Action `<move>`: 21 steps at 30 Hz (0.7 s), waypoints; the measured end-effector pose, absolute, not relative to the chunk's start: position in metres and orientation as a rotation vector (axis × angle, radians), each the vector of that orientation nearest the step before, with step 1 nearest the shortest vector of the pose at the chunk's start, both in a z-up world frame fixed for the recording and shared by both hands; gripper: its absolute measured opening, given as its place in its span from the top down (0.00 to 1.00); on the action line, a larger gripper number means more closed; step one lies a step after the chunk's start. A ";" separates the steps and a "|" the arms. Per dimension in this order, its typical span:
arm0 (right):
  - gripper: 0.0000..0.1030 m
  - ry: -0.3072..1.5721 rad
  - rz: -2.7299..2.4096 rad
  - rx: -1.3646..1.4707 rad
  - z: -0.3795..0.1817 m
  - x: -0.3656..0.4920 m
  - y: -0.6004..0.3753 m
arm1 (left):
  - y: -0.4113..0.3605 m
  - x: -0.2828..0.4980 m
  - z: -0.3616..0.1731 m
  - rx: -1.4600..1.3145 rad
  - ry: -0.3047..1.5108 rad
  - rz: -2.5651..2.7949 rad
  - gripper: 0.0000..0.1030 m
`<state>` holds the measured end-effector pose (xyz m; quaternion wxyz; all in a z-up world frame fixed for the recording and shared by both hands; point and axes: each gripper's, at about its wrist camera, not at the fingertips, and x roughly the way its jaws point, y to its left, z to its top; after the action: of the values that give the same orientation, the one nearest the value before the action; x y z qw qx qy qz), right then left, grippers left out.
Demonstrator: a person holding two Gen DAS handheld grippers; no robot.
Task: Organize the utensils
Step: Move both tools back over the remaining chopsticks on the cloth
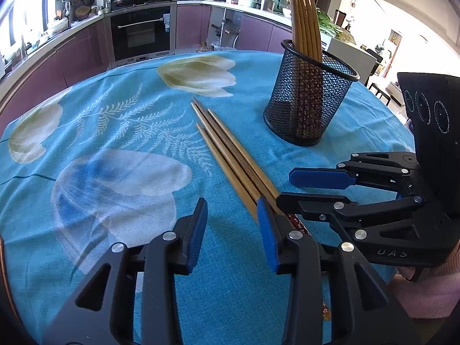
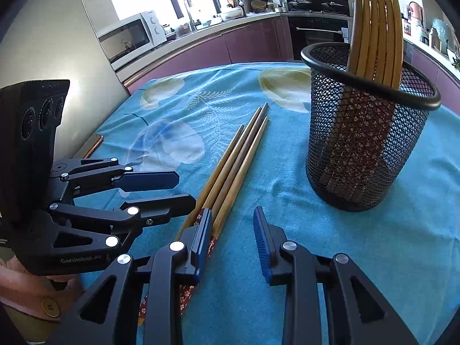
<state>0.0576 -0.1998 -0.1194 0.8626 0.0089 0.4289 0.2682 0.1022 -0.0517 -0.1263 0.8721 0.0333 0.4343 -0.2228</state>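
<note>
Left hand-held gripper (image 1: 232,230): your jaws stand wide apart and hold nothing; its right finger sits against the near ends of the loose chopsticks.
Right hand-held gripper (image 2: 233,237): also wide and empty; its left finger rests beside the patterned handle ends of the same bundle.
Loose chopsticks (image 1: 227,155): they lie flat on the blue floral cloth of the counter (image 1: 100,132), between your two grippers.
Long axis: handle ends nearest you, tips pointing away, angled a little across the cloth.
Nearer hand: both touch or nearly touch the handles; I judge neither clearly closer.
Mesh holder (image 1: 309,97): it stands upright beyond the right gripper, to the right of the loose tips, near but apart from them.
Chopsticks in holder (image 1: 306,20): they stand upright, leaning on the rim.
Count, loose: four.
Count, in holder: about five or six; overlap makes this uncertain.
Count, holders: one.
</note>
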 end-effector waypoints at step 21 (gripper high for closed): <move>0.74 0.910 0.542 0.020 -0.120 0.061 -0.205 | -0.054 0.114 -0.133 0.141 0.924 -0.449 0.76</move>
<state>0.0610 -0.2054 -0.1195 0.8629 0.0095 0.4341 0.2586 0.1145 -0.0543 -0.1327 0.8685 0.0673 0.4417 -0.2145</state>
